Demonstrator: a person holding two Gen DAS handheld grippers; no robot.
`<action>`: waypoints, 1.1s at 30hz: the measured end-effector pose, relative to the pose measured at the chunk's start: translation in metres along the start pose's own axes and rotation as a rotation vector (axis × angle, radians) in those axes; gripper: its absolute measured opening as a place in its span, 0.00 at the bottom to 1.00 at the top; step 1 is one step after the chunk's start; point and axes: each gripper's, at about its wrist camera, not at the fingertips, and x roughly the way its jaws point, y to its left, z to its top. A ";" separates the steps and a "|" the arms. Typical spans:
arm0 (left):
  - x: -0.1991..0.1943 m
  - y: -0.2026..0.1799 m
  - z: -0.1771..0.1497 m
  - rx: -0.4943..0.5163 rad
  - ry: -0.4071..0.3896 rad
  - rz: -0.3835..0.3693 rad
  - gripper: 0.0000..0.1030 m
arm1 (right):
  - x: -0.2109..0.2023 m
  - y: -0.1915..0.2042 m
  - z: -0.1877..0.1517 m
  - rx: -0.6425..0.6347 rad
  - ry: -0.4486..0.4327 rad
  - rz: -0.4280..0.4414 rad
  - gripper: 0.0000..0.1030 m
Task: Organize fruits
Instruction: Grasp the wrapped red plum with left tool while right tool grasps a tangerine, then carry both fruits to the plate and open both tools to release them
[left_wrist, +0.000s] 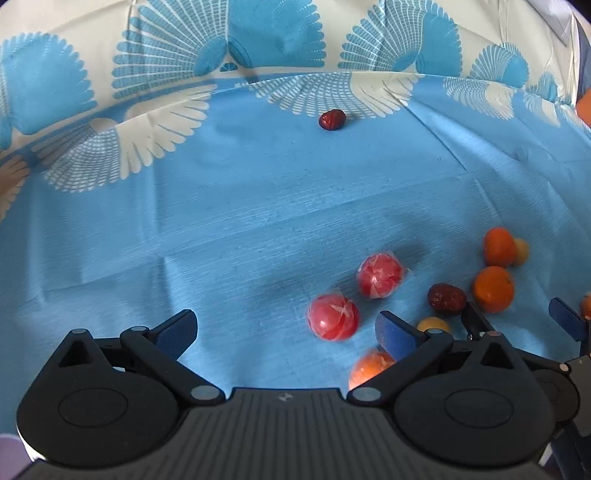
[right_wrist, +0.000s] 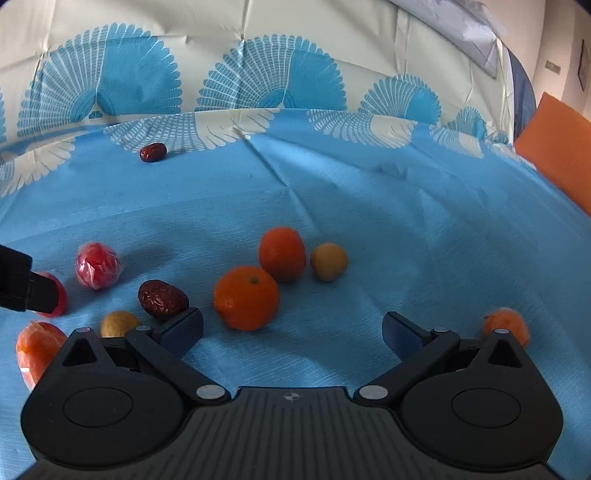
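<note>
Loosely scattered round oranges (right_wrist: 246, 297), wrinkled red dates (right_wrist: 163, 298) on woven blue cloth (right_wrist: 369, 206); both hand-held grippers (left_wrist: 284, 326) (right_wrist: 291, 326) wide-spread, empty.

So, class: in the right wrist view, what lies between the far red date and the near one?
Only bare blue tablecloth lies between the far date and the near date; right wrist view shows it.

Left gripper (left_wrist: 286, 325) jaws spread wide, right gripper (right_wrist: 291, 326) likewise

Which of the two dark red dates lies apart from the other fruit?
The far date, alone near the white fan pattern at the cloth's edge. The other date sits among the fruit, between a yellow fruit and an orange.
</note>
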 end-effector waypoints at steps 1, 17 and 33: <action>0.002 0.000 0.001 0.004 0.002 0.000 1.00 | 0.001 -0.001 0.000 0.017 0.000 0.008 0.99; -0.030 -0.023 -0.006 0.101 -0.109 -0.070 0.33 | -0.006 -0.008 0.002 0.078 -0.048 0.141 0.35; -0.241 0.084 -0.125 -0.189 -0.146 0.134 0.33 | -0.164 -0.029 -0.004 -0.020 -0.207 0.209 0.35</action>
